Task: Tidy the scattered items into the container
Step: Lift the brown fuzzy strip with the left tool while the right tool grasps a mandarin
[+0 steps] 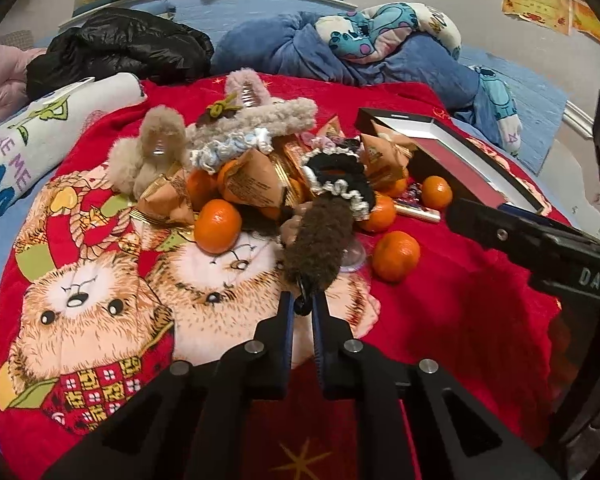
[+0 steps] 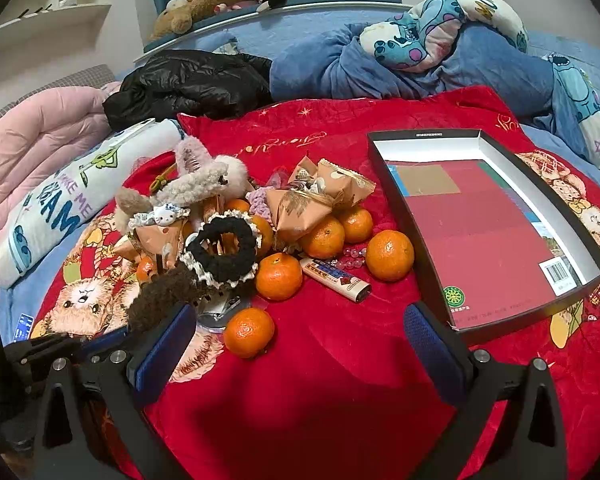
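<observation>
On the bed, a red plush blanket printed with cartoon hedgehogs [image 2: 340, 360] is serving as the work surface, and everything loose is heaped toward its left half. At the left edge of that heap the left gripper [image 1: 302, 300] is clenching its fingers on a dark brown fuzzy hair clip [image 1: 320, 236], pinching it at its near end so the furry body is pointing away toward the pile; that grip, I'd judge, is letting it come free without dragging its neighbours. Just beyond it a black crocheted scrunchie with white trim [image 2: 222, 248] is lying on top of the pile among orange-brown snack packets [image 2: 300, 208]. Small orange mandarins [image 2: 389, 255] are sitting around the pile's near edge, beside a white printed lighter [image 2: 336, 278]. Further right, the right gripper [image 2: 300, 344] is hovering with fingers spread wide, grasping nothing, probably waiting its turn. Far right, the shallow black-walled box with a red floor [image 2: 384, 160] is lying flat, still holding none of the clutter, well apart from the clip
</observation>
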